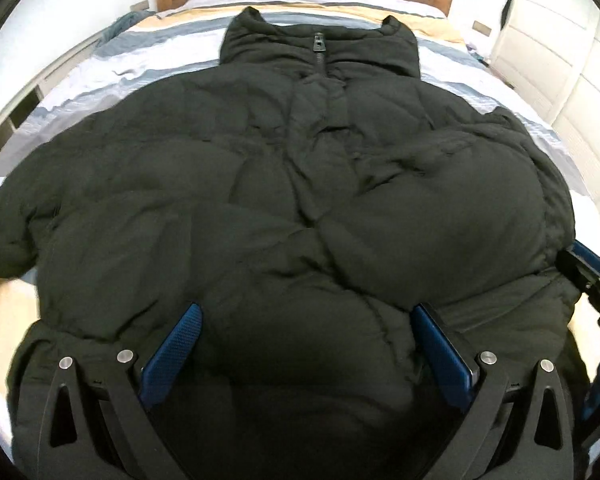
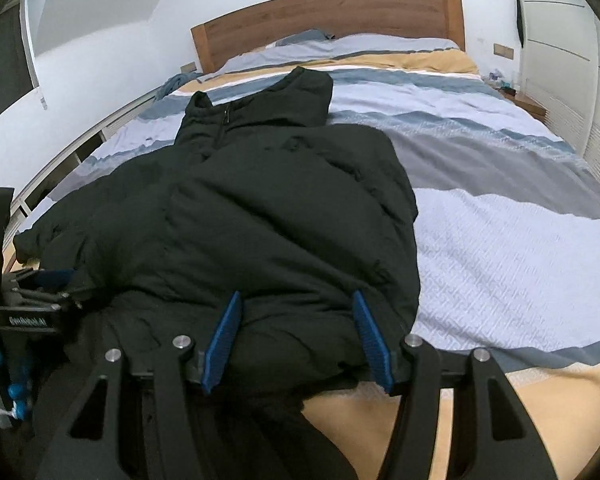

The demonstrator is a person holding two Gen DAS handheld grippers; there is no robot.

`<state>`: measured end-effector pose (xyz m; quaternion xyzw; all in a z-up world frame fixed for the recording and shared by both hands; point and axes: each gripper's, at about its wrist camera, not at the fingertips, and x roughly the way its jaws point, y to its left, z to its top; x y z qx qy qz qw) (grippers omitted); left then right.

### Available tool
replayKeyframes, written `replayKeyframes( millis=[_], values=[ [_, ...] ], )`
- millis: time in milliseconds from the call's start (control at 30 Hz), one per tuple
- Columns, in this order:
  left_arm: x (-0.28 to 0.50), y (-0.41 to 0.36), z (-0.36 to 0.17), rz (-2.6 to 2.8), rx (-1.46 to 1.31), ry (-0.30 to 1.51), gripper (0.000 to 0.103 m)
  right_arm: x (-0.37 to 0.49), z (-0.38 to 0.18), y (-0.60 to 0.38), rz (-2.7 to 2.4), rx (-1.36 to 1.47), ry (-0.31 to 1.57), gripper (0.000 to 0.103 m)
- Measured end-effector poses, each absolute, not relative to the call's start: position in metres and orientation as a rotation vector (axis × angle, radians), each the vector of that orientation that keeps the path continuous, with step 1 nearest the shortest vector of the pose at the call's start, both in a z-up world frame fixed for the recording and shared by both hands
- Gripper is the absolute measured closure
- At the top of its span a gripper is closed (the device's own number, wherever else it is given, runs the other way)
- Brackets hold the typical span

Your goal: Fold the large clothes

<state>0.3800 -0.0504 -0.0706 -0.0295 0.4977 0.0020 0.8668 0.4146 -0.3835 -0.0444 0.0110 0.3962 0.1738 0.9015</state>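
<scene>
A large black puffer jacket [image 1: 300, 184] lies front up on the striped bedcover [image 1: 172, 60], collar and zipper towards the headboard. Its right sleeve is folded over the body; the left sleeve sticks out to the left. My left gripper [image 1: 308, 316] is open over the jacket's hem, blue pads either side of a puffy fold. My right gripper [image 2: 296, 304] is open at the hem's right corner of the jacket [image 2: 268, 208], straddling the fabric. The right gripper also shows at the right edge of the left wrist view [image 1: 592, 280]. The left gripper shows at the left edge of the right wrist view [image 2: 32, 284].
A wooden headboard [image 2: 328, 16] stands at the far end of the bed. White wardrobe doors [image 2: 560, 60] line the right side. A white shelf unit [image 1: 16, 112] runs along the left. The bedcover [image 2: 500, 208] lies bare right of the jacket.
</scene>
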Motion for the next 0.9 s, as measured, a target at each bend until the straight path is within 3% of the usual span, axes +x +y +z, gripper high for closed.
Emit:
replayKeyframes(
  millis=[267, 533, 900],
  values=[
    [0.363, -0.05, -0.039, 0.029, -0.009, 0.917, 0.001, 0.404, -0.02, -0.394, 0.269, -0.013, 0.784, 0.046],
    [0.37, -0.049, -0.07, 0.004, -0.041, 1.038, 0.0, 0.397, -0.037, -0.367, 0.294, 0.002, 0.85, 0.046],
    [0.287, -0.04, -0.008, 0.021, -0.014, 0.873, 0.001, 0.346, -0.026, -0.362, 0.215, 0.011, 0.92, 0.046]
  ],
)
